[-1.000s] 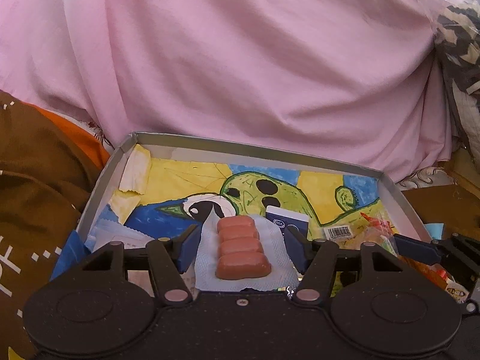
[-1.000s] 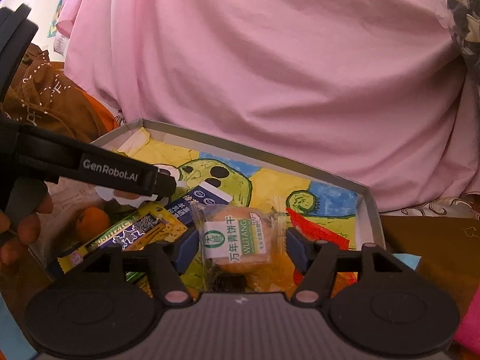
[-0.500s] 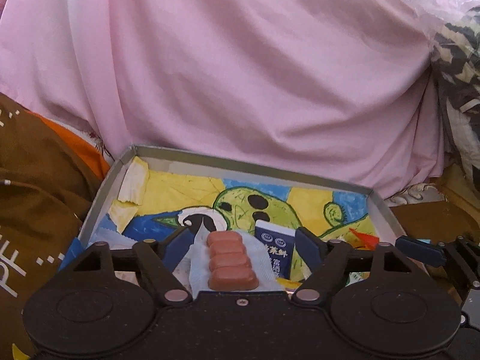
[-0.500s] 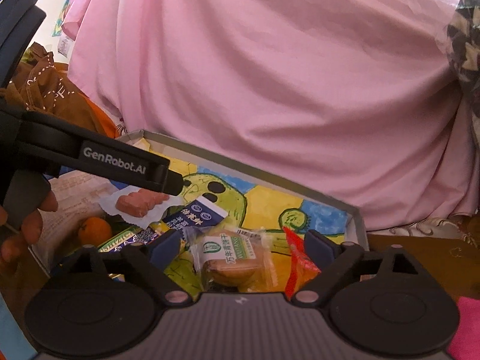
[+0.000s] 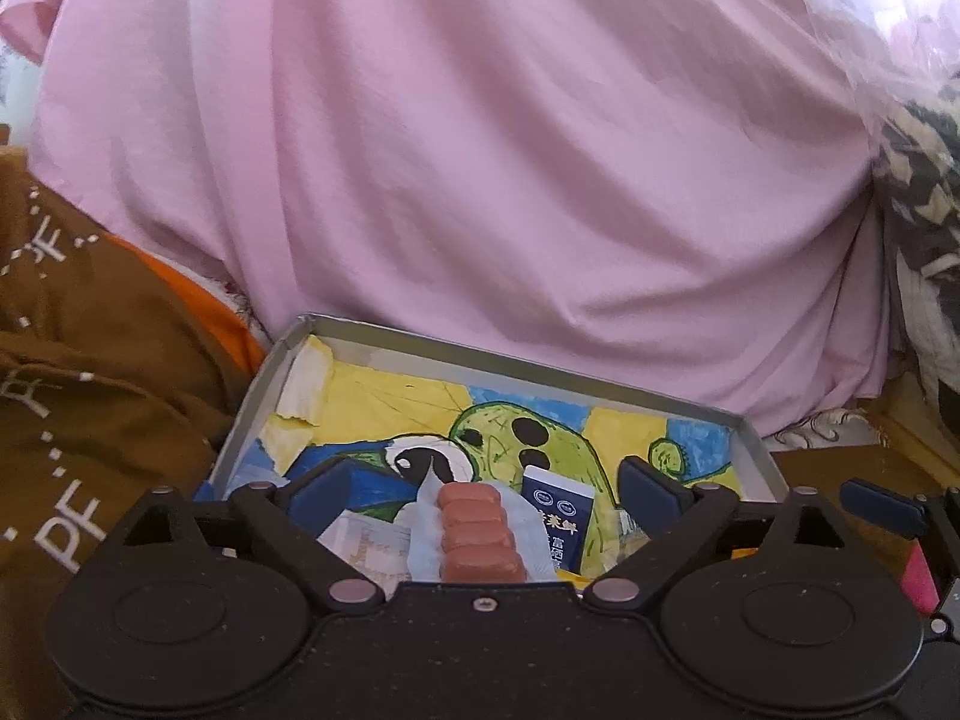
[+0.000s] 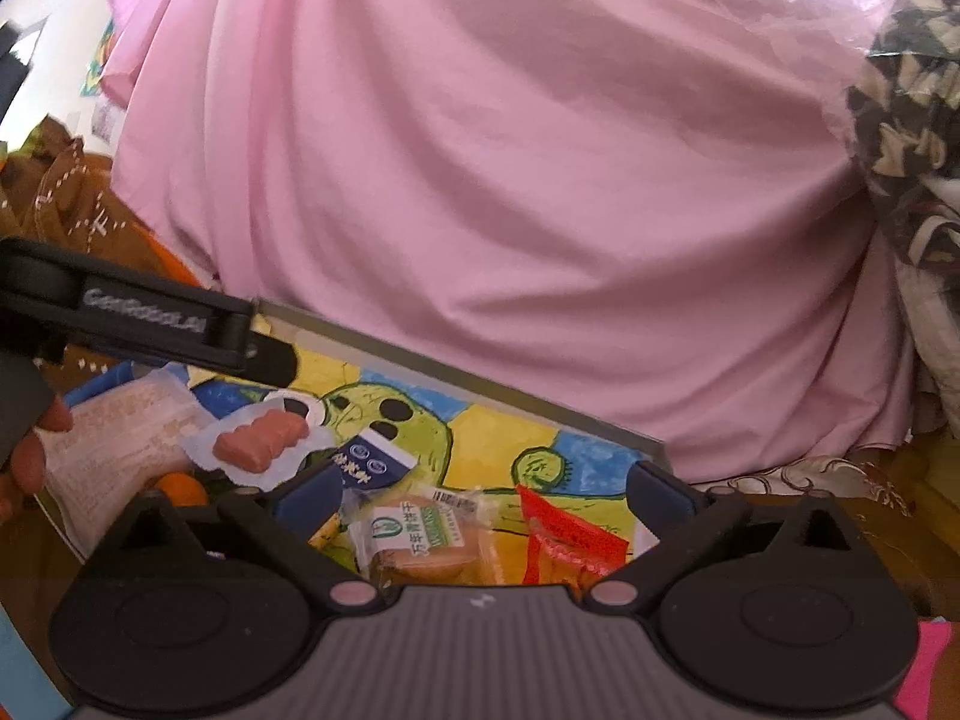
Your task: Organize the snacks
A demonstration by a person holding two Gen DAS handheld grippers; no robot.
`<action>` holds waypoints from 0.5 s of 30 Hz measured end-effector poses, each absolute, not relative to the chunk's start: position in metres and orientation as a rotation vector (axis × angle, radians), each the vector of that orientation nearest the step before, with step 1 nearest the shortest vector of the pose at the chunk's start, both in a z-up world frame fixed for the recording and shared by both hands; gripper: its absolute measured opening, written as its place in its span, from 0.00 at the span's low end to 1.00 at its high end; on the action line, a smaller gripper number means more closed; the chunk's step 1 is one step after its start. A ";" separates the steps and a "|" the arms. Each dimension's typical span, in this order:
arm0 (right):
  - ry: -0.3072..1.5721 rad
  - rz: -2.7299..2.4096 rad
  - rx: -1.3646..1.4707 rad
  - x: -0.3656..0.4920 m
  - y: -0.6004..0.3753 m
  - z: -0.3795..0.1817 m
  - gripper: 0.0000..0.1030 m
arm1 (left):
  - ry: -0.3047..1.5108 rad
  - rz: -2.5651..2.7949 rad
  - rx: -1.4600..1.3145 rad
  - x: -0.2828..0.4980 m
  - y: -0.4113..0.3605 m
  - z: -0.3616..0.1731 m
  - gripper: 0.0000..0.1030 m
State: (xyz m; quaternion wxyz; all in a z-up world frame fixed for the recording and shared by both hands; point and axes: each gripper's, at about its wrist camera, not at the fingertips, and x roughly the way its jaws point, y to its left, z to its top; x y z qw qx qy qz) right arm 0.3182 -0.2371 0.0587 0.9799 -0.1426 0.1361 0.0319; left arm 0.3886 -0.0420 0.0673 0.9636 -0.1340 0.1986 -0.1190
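1. While both grippers hang over the shallow grey cardboard tray (image 5: 288, 354) with its painted lining, the tray's far half lies bare up to its rim.
2. Left gripper (image 5: 486, 483) and right gripper (image 6: 486, 483) both stand with jaws spread, grasping nothing.
3. Below the left gripper, at the tray's near-left, rests a ridged pinkish-brown candy bar in a clear white-edged wrapper (image 5: 477, 531).
4. Near the tray's front edge lies a clear-wrapped biscuit with a green label (image 6: 429, 540), under the right gripper.

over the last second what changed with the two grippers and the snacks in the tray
Both grippers opened and let go: the left gripper released the pink sausage pack, the right gripper released the green-label biscuit pack. Both packs now lie in the tray, and both grippers have pulled back a little. The navy packet and red packet stayed put.
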 end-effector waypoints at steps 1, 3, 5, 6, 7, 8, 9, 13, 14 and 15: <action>0.271 0.063 -0.278 0.317 -0.238 0.061 1.00 | 0.401 -0.234 -0.284 0.386 -0.039 0.067 0.96; 0.264 0.058 -0.267 0.314 -0.239 0.064 1.00 | 0.404 -0.221 -0.306 0.383 -0.035 0.067 0.97; 0.257 0.050 -0.256 0.312 -0.240 0.068 1.00 | 0.417 -0.213 -0.320 0.381 -0.030 0.068 0.97; 0.256 0.048 -0.251 0.312 -0.240 0.069 1.00 | 0.424 -0.208 -0.322 0.379 -0.029 0.068 0.97; 0.253 0.045 -0.246 0.310 -0.241 0.071 1.00 | 0.428 -0.203 -0.324 0.378 -0.027 0.069 0.97; 0.249 0.041 -0.240 0.309 -0.241 0.073 1.00 | 0.431 -0.198 -0.327 0.377 -0.026 0.069 0.97; 0.245 0.036 -0.235 0.308 -0.242 0.075 1.00 | 0.433 -0.196 -0.330 0.375 -0.024 0.070 0.97; 0.238 0.021 -0.213 0.302 -0.244 0.081 1.00 | 0.438 -0.182 -0.332 0.368 -0.018 0.073 0.98; 0.241 0.019 -0.208 0.302 -0.244 0.082 1.00 | 0.441 -0.178 -0.330 0.367 -0.017 0.074 0.98; 0.243 0.015 -0.202 0.301 -0.245 0.083 1.00 | 0.443 -0.175 -0.328 0.365 -0.016 0.074 0.98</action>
